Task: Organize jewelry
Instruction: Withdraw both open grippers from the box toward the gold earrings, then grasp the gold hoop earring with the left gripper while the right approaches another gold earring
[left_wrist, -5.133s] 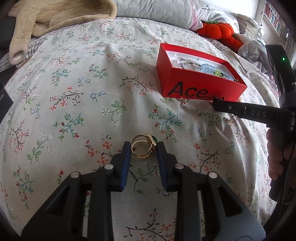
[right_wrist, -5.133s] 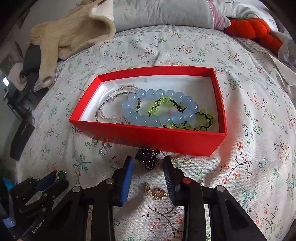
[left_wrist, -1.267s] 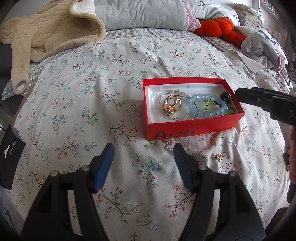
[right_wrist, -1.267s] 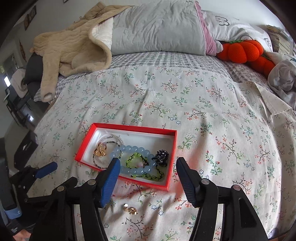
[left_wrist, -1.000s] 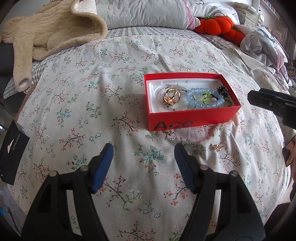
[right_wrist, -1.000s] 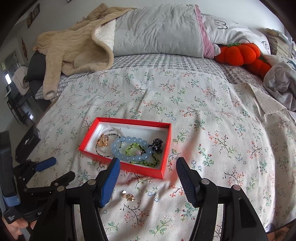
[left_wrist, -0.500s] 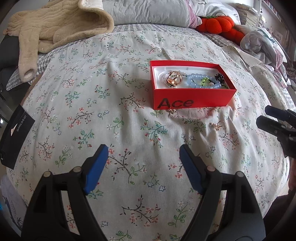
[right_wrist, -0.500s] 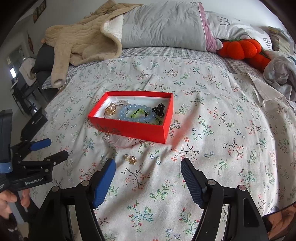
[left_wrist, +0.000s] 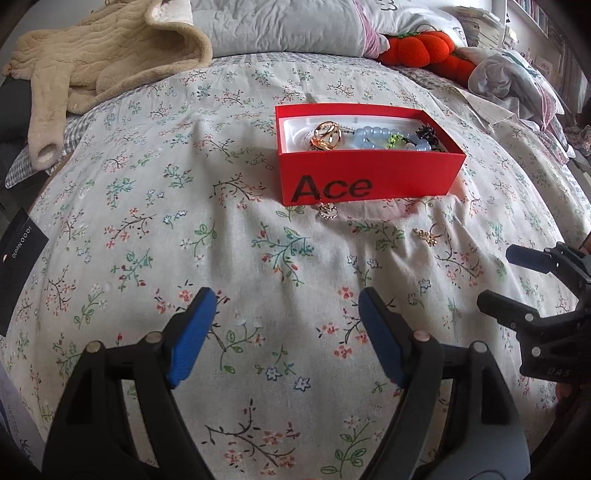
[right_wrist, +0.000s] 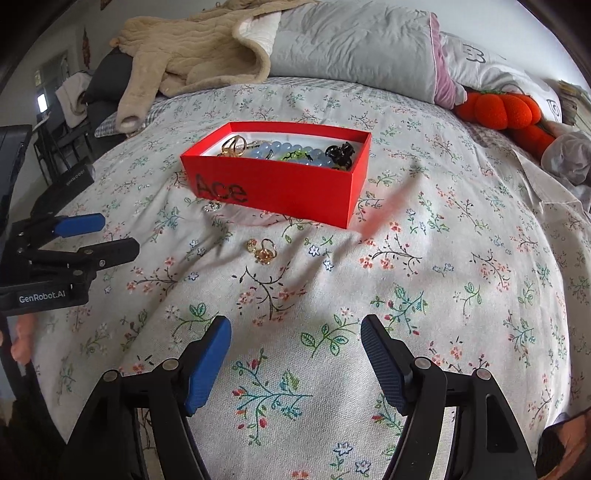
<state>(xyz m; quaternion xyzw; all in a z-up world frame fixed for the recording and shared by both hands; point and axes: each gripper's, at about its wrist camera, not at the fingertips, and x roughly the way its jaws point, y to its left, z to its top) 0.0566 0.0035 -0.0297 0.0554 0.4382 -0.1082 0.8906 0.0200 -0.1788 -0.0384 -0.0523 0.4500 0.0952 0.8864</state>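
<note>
Right now both tools are released and carry nothing: my left gripper and right gripper hang over bare bedspread, pads wide apart. The red box sits well ahead of both, already holding a gold bangle, blue beads, a green bracelet and a black clip. Two pieces lie loose on the cloth: a silver charm touching the box's near wall, and gold earrings between the box and my right gripper, ahead and slightly left of it.

My worry is the fabric. It is soft and creased, so pads closing on something that small could pinch cloth with it, or push the earrings into a fold. The charm sits so tight against the box that a finger may shove the box instead.

I cannot tell whether the gold cluster is one piece or two. The box's near wall hides part of its floor.
</note>
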